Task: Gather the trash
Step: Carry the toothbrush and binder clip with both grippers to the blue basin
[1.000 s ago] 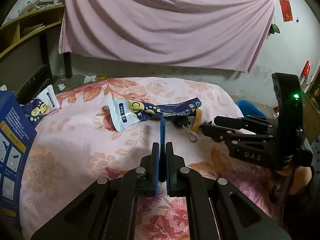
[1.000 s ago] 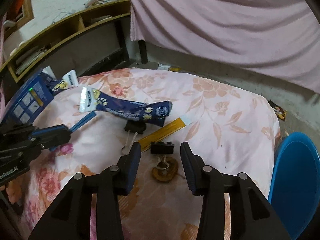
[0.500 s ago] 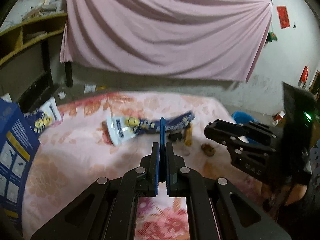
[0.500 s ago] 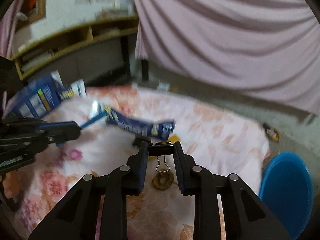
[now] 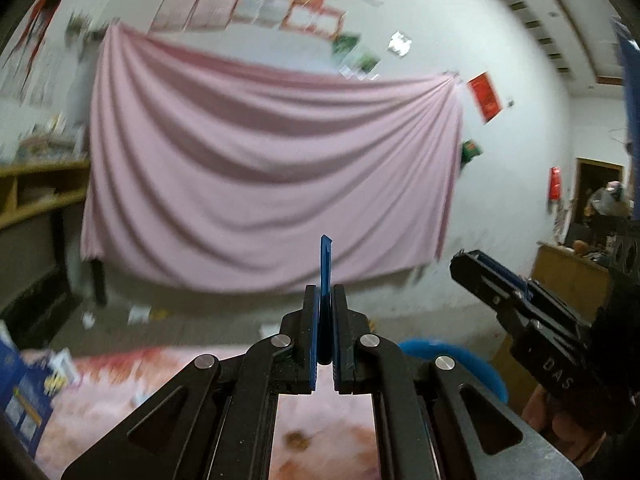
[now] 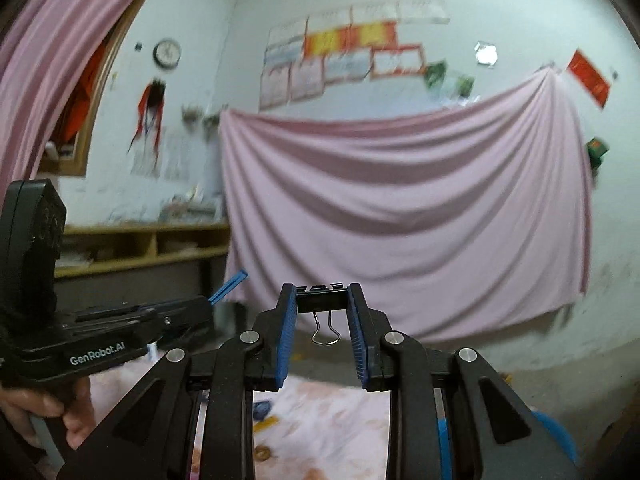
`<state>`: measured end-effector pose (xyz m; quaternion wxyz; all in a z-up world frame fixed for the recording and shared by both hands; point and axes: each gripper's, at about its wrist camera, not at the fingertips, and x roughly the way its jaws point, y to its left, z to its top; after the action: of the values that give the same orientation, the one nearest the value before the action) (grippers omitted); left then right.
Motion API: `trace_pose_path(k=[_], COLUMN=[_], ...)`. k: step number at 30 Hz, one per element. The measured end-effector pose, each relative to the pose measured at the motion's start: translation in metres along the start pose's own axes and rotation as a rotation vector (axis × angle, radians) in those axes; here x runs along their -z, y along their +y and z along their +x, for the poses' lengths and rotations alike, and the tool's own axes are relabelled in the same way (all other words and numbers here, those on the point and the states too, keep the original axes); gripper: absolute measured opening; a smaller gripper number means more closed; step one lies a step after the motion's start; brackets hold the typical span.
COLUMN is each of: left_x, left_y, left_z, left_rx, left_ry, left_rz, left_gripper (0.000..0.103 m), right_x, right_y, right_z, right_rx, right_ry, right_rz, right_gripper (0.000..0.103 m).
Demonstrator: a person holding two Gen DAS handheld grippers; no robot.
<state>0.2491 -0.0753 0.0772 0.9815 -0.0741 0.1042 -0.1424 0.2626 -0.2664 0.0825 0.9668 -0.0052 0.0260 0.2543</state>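
My left gripper (image 5: 324, 296) is shut on a thin blue plastic strip (image 5: 325, 268) that sticks up past the fingertips. It also shows in the right wrist view (image 6: 228, 282), held by the left gripper (image 6: 200, 308). My right gripper (image 6: 322, 294) is shut on a black binder clip (image 6: 322, 300), its wire handle hanging down between the fingers. Both grippers are raised well above the floral bed (image 5: 120, 384). The right gripper shows at the right of the left wrist view (image 5: 472, 264). A blue bin (image 5: 456, 360) sits below it.
A pink sheet (image 5: 260, 184) hangs on the far wall. A blue box (image 5: 20, 396) and a snack wrapper (image 5: 60, 368) lie at the bed's left edge. A brown scrap (image 5: 296, 438) lies on the bed. Wooden shelves (image 6: 140, 248) stand at left.
Both grippers lifted and tilted up from the bed toward the wall. The right gripper closed on the binder clip and raised it; the left kept the blue strip.
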Motion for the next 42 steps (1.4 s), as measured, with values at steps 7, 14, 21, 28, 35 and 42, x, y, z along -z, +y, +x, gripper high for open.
trace_pose_path(k=[7,14,21,28,35,42], left_x=[-0.008,0.006,0.021,0.027,0.032,0.038], left_y=[-0.063,-0.129,-0.168,-0.178,-0.176,-0.173], left_z=[0.007,0.034,0.066,0.099,0.129,0.155], left_rx=[0.104,0.207,0.269,0.274,0.264,0.257], left_ry=[-0.108,-0.119,-0.051,0.043,0.208,0.361], left_rz=[0.092,0.17,0.158,0.124,0.083,0.051], left_gripper=[0.003,0.003,0.003,0.003,0.003,0.003], right_x=[-0.008,0.004,0.022,0.033,0.051,0.066], right_y=[-0.032,-0.071,-0.107,-0.13,-0.146,-0.159], right_z=[-0.041,-0.073,-0.088,-0.086,-0.062,-0.049], right_rx=[0.136,0.271,0.356,0.4,0.405,0.423], right_ry=[-0.091,-0.089,-0.046,0.026,0.218,0.357], right_rz=[-0.028,-0.038,-0.011,0.04,0.1,0.175], right_gripper=[0.023,0.023,0.023,0.023,0.023,0.023])
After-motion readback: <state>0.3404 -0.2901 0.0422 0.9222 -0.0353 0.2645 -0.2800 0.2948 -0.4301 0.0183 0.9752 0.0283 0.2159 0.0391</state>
